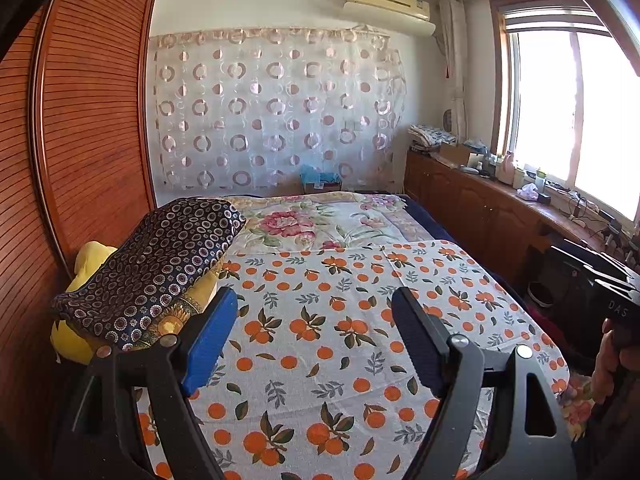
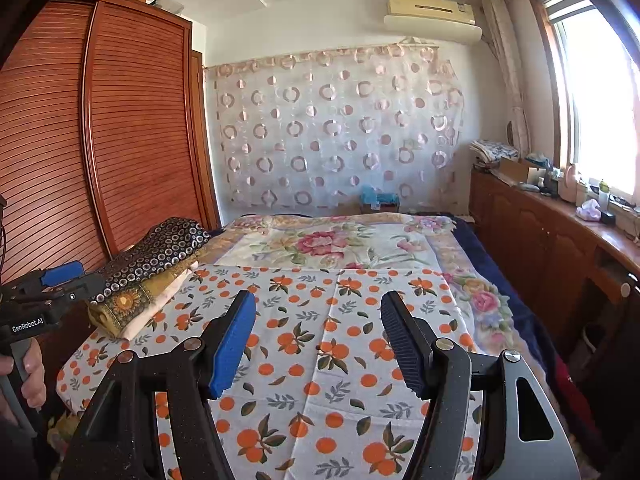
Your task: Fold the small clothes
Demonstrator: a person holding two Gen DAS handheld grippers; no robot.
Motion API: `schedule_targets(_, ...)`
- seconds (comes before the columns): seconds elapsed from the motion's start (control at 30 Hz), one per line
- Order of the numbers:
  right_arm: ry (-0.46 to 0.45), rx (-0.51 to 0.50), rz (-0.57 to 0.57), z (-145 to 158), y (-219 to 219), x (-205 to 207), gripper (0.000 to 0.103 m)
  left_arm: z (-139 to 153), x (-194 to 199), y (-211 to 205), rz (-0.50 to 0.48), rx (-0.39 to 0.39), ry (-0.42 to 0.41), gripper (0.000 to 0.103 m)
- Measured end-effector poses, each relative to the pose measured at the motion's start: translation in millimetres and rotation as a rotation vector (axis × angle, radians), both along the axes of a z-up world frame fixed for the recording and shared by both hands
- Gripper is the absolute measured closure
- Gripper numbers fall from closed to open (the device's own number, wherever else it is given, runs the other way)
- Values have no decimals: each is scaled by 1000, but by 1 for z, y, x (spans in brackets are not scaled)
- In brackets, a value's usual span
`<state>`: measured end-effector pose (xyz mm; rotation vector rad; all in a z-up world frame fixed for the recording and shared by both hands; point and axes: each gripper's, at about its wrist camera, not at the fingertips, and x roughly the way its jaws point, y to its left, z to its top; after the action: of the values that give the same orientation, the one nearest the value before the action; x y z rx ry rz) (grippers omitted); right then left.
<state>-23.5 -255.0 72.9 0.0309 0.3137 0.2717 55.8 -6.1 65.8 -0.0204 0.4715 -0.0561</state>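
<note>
A stack of folded clothes sits at the left edge of the bed. On top lies a dark navy cloth with ring print (image 1: 160,264) (image 2: 160,254), over a yellow sunflower-print piece (image 2: 124,304) and a yellow garment (image 1: 90,264). My left gripper (image 1: 312,336) is open and empty, held above the orange-print sheet (image 1: 320,340), just right of the stack. It also shows in the right wrist view (image 2: 60,276). My right gripper (image 2: 318,336) is open and empty above the same sheet (image 2: 320,360). No loose garment lies between the fingers.
The bed carries a floral quilt (image 2: 340,240) further back. A slatted wooden wardrobe (image 1: 80,120) stands close on the left. A low wooden cabinet (image 2: 560,240) with clutter runs along the right under the window. A patterned curtain (image 1: 276,108) hangs on the back wall.
</note>
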Motion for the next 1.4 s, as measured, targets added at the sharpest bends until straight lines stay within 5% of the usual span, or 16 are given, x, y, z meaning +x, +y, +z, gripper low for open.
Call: schedule_targets(1.4, -16, 5, 5, -3, 0, -1, 36, 3, -7, -6, 1, 1, -19, 23)
